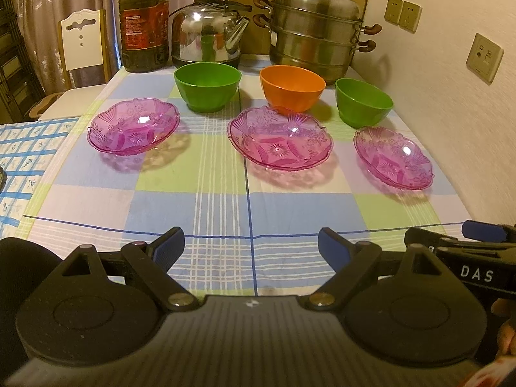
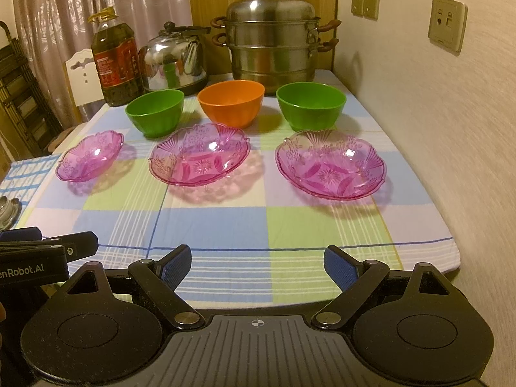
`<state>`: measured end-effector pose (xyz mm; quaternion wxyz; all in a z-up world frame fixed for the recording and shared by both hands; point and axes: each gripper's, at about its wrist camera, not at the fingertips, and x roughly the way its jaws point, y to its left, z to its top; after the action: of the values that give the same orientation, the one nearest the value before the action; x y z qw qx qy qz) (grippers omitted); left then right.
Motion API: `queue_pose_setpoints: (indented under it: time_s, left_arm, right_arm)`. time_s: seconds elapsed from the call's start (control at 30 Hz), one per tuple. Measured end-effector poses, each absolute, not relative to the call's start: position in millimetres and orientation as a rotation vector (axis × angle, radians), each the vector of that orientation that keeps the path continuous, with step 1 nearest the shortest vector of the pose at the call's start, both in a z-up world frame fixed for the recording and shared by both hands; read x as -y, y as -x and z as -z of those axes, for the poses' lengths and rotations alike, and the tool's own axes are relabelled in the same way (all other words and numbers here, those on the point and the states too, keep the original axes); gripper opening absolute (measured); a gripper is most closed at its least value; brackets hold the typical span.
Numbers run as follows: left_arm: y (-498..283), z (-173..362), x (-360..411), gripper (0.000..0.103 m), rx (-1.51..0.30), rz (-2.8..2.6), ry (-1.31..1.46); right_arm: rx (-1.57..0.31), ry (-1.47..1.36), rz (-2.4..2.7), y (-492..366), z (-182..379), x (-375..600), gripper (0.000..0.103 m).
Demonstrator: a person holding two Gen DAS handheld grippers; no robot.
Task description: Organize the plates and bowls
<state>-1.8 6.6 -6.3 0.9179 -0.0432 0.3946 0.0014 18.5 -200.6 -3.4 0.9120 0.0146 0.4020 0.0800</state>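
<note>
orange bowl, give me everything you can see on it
The orange bowl is a round, deep, opaque bowl that looks like plastic, with faint vertical ribs on its outer wall. It stands upright and looks empty, in the middle of the back row between two green bowls, apart from both. The middle pink plate lies just in front; in the left wrist view its rim overlaps the bowl's base, so contact cannot be told. It rests on the checked cloth. No gripper is near it.

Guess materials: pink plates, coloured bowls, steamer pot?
Pink plates: see-through with moulded flower patterns and glare spots, so glass or clear plastic; can't tell which. Green bowls and orange bowl: opaque, uniform colour, soft sheen, likely plastic or melamine. Steamer pot: brushed, reflective grey, looks like stainless steel.
</note>
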Motion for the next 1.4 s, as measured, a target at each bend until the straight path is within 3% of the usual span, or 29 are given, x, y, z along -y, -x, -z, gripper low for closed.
queue_pose_setpoints:
  time_s: [1.4]
  left_arm:
    - [1.1,9.1,-3.8,0.089,-0.82,0.001,0.081]
  right_arm:
    - [-0.837,-0.049,-0.16,-19.5,2.3,203.1,0.089]
